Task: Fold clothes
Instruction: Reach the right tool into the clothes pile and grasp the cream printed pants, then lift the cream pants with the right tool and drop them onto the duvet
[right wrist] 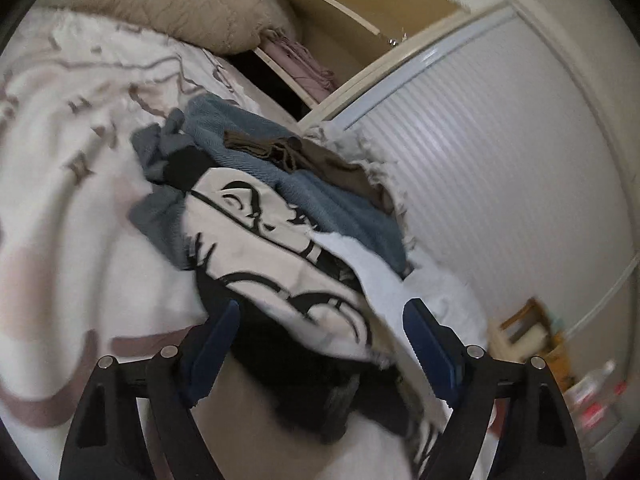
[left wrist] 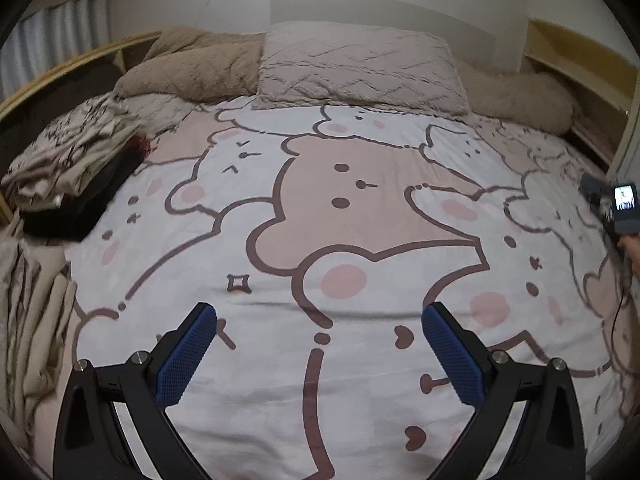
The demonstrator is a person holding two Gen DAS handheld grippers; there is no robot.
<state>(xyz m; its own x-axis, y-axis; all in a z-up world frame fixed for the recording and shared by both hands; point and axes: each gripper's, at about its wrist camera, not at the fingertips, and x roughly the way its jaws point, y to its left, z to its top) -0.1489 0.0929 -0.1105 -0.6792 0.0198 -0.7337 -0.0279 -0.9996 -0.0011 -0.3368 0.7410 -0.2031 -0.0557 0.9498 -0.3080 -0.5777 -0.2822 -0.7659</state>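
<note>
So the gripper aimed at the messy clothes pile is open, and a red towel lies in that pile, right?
Not quite: the towel in the clothes pile is blue, not red, as the right wrist view shows. The right gripper aimed at it is indeed open.

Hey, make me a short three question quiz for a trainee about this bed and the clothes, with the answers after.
1. True or false: the left gripper holds a garment.
2. Which garment lies nearest the right gripper? A) white garment with black print B) blue knit C) brown piece
3. What sits at the head of the bed sheet?

Key: 1 false, its jaws are open and empty. 2 A. 3 a quilted pillow.
</note>
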